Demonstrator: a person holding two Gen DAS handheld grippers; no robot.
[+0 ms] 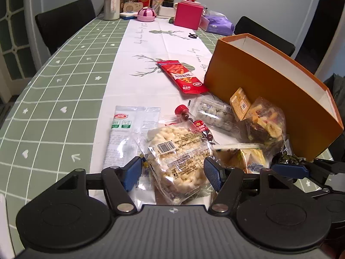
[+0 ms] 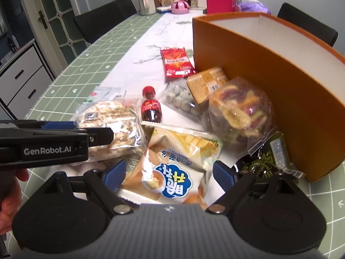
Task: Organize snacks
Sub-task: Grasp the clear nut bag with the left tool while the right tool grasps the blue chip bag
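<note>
The surface (image 1: 64, 99), under a green grid cloth, is carrying an open orange box (image 1: 269, 86) at the right, with the snacks lying loose just beside its near wall. The left gripper (image 1: 172, 172) is hovering with fingers spread around a clear puffed-rice pack (image 1: 179, 155), not pinching it. The right gripper (image 2: 169, 172) is spreading its fingers either side of a potato-stick bag (image 2: 179, 161).

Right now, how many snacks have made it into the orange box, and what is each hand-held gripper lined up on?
Done: none visibly; the orange box shows only bare inner walls. In hand: nothing gripped; left hand-held gripper straddles the rice puff pack, right hand-held gripper straddles the potato sticks bag. Left: every snack.
</note>
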